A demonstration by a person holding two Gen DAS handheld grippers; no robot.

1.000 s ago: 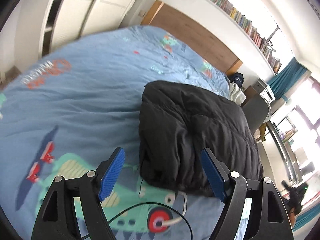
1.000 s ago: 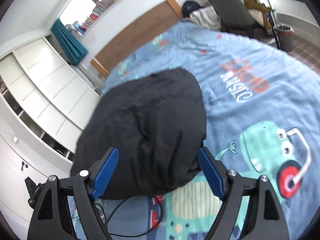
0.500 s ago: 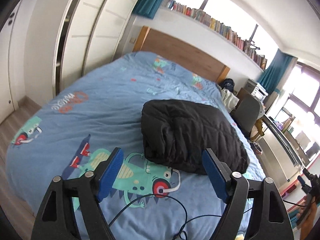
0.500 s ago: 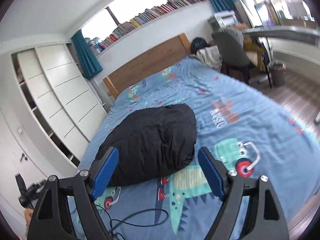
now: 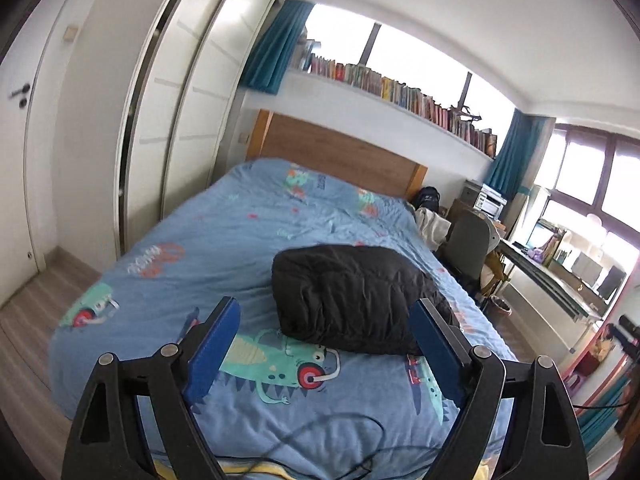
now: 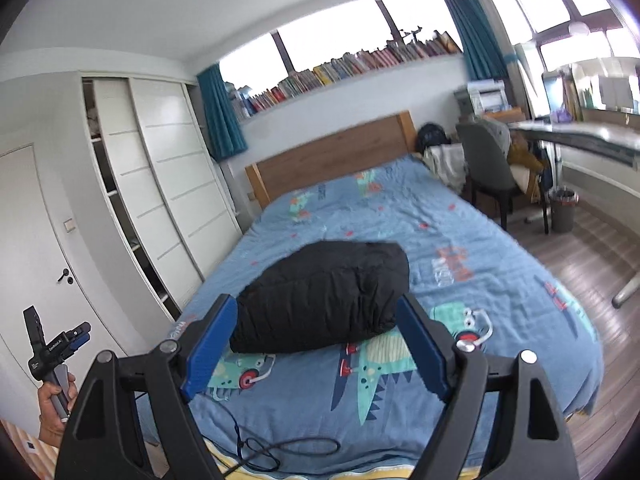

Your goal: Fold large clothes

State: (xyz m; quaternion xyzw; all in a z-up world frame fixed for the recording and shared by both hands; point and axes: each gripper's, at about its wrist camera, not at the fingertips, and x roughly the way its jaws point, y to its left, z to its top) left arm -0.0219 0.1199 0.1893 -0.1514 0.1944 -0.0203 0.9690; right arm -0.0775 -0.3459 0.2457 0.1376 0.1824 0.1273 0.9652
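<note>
A black puffy jacket point(image 5: 352, 300) lies folded into a thick bundle on the blue cartoon-print bed cover point(image 5: 200, 264). It also shows in the right wrist view point(image 6: 324, 300), on the same cover point(image 6: 460, 224). My left gripper point(image 5: 324, 320) is open and empty, held back from the foot of the bed, well short of the jacket. My right gripper point(image 6: 316, 320) is open and empty, also back from the bed. The left gripper shows in a hand at the left edge of the right wrist view point(image 6: 78, 336).
A black cable point(image 6: 280, 452) lies looped on the near edge of the bed. White sliding wardrobes point(image 5: 172, 120) stand left of the bed, a wooden headboard point(image 5: 340, 156) at the far end. A grey chair point(image 6: 484, 164), desk and bin point(image 6: 562, 208) stand to the right.
Both grippers have pulled back and up from the jacket, from right over it to beyond the foot of the bed. The jacket has stayed folded in place. Both stay open.
</note>
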